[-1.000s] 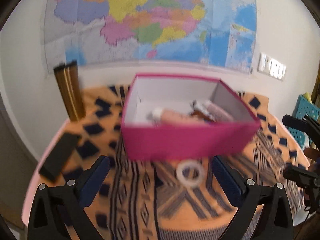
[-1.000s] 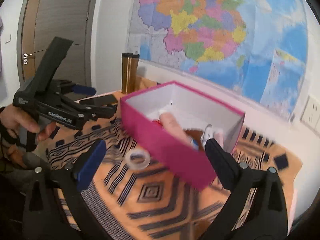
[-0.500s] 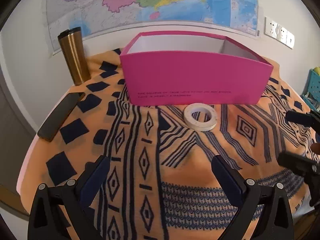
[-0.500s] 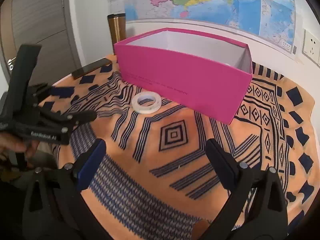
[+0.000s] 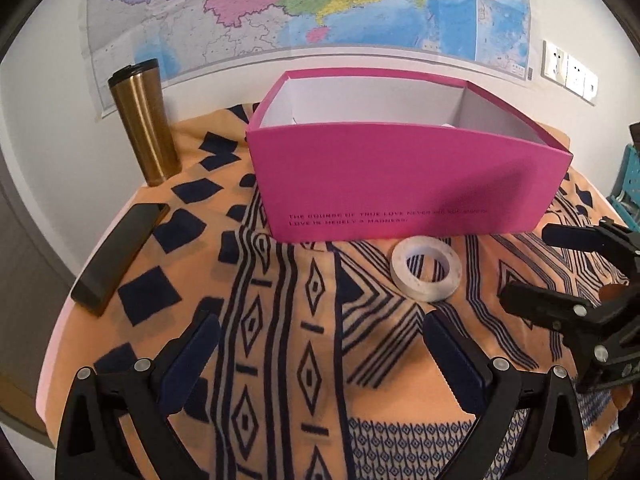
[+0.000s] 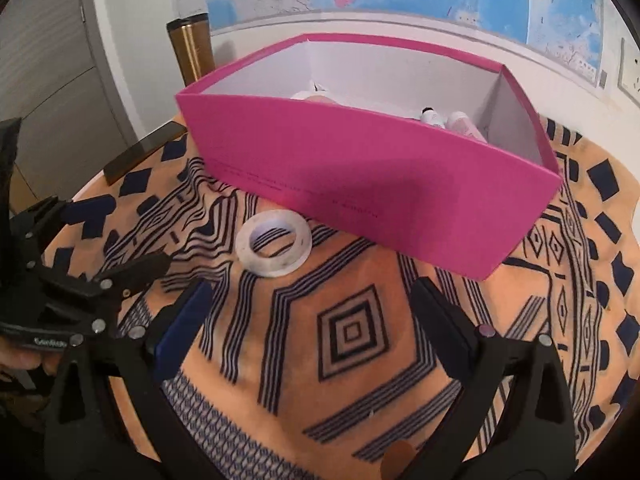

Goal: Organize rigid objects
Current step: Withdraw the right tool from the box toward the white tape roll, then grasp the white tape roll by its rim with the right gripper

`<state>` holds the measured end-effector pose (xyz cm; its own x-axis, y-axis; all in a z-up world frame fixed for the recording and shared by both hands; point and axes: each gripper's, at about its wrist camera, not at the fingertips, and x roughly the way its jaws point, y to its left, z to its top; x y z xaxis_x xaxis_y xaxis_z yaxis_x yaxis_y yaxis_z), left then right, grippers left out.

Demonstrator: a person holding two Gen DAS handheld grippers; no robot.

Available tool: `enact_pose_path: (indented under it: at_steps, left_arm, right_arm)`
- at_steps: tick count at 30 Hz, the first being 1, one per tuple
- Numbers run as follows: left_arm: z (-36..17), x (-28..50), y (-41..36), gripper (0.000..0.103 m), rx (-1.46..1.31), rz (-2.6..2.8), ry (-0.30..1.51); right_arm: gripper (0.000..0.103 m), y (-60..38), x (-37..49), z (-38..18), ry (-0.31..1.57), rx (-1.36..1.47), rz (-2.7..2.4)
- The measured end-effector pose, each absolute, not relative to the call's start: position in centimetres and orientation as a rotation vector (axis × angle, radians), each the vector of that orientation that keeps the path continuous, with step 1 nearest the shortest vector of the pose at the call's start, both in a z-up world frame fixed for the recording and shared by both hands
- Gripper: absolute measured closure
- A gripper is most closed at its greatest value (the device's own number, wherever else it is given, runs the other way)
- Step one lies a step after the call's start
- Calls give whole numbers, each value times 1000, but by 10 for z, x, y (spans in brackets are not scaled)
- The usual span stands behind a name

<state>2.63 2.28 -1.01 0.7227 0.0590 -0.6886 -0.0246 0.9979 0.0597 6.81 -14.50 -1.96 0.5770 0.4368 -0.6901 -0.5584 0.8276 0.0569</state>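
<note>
A white tape roll [image 5: 426, 270] [image 6: 274, 244] lies flat on the patterned cloth, just in front of the pink box [image 5: 400, 184] [image 6: 380, 176]. The box is open on top; small bottles [image 6: 436, 118] show inside near its right end. My left gripper [image 5: 320, 340] hovers open and empty over the cloth, with the roll ahead and to its right. My right gripper [image 6: 310, 300] is open and empty too, with the roll just ahead and slightly left. Each gripper shows in the other's view: the right gripper [image 5: 532, 270] beside the roll, the left gripper [image 6: 124, 236] left of it.
A gold tumbler [image 5: 144, 128] [image 6: 192, 52] stands at the back left by the wall. A dark phone [image 5: 120, 254] [image 6: 144, 152] lies near the table's left edge. A blue basket [image 5: 628, 184] sits off the table to the right. A map covers the wall behind.
Both grippers have come down from above the box to low in front of it, nearer the tape roll. The box's contents are now mostly hidden behind its front wall.
</note>
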Motion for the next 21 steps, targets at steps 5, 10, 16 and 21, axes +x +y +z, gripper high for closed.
enact_pose_path:
  at_steps: [5, 10, 16, 21]
  left_arm:
    - [-11, 29, 26, 0, 44, 41, 763]
    - [-15, 31, 29, 0, 35, 35, 767]
    - [-17, 33, 28, 0, 32, 26, 766]
    - [-21, 38, 30, 0, 28, 23, 776]
  right_arm:
    - [3, -143, 81, -19, 779, -120, 574]
    - [3, -138, 86, -22, 793, -126, 575]
    - [3, -133, 88, -24, 798, -130, 572]
    - [3, -129, 95, -22, 803, -108, 563]
